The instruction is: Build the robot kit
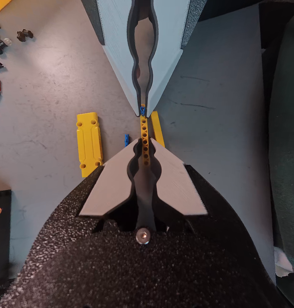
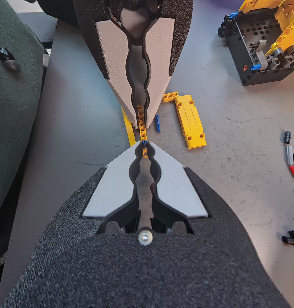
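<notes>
My left gripper [image 1: 145,139] is shut on a long yellow beam with holes [image 1: 144,130] and holds it above the grey table. My right gripper [image 2: 144,143] faces it from the other side and is shut on a small blue pin [image 2: 144,142]. The pin is pressed against a hole near the beam's [image 2: 142,131] far end. In the left wrist view the right gripper [image 1: 143,115] comes in from the top with the blue pin [image 1: 143,110] between its tips. In the right wrist view the left gripper [image 2: 141,127] comes in from the top.
On the table lie a yellow panel [image 2: 190,121], a loose blue pin [image 2: 157,123], a second yellow beam [image 2: 128,128] and a short yellow piece [image 2: 169,96]. A black and yellow model [image 2: 262,41] stands at the far right, small parts [image 2: 291,160] beside it. A dark green seat [image 2: 14,100] borders the table.
</notes>
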`<state>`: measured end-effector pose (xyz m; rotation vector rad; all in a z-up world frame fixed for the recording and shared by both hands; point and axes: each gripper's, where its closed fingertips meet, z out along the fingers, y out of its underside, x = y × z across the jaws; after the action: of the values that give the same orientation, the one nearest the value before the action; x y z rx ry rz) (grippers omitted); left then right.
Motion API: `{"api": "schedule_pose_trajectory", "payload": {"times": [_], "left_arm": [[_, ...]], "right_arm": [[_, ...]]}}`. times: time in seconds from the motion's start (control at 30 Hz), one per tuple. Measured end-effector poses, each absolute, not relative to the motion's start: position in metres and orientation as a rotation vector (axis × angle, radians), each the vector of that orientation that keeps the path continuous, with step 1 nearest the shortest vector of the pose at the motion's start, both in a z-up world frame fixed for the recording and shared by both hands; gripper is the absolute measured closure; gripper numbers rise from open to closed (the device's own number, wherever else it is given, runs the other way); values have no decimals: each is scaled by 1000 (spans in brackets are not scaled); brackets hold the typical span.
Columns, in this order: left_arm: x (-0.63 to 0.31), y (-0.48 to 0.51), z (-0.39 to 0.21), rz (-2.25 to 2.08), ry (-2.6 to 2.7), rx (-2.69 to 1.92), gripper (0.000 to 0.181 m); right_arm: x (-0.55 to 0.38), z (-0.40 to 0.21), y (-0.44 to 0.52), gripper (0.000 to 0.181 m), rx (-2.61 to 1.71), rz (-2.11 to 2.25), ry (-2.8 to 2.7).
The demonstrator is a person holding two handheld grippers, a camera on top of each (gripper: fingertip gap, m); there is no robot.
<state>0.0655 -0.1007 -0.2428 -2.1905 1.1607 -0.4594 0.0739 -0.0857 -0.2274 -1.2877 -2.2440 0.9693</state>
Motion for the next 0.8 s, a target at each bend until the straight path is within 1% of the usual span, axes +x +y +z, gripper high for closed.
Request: {"api": "schedule_pose_trajectory", "payload": {"times": [0.33, 0.53, 0.8], "left_arm": [[66, -100, -243, -490, 1158, -2232, 175], [66, -98, -242, -515, 1149, -2257, 175], [66, -98, -242, -569, 1160, -2237, 175]], "right_arm": [[74, -226, -85, 180, -1297, 995, -2220], [72, -224, -82, 180, -1380, 1128, -2125], [75, -230, -83, 178, -1310, 1022, -2172]]}}
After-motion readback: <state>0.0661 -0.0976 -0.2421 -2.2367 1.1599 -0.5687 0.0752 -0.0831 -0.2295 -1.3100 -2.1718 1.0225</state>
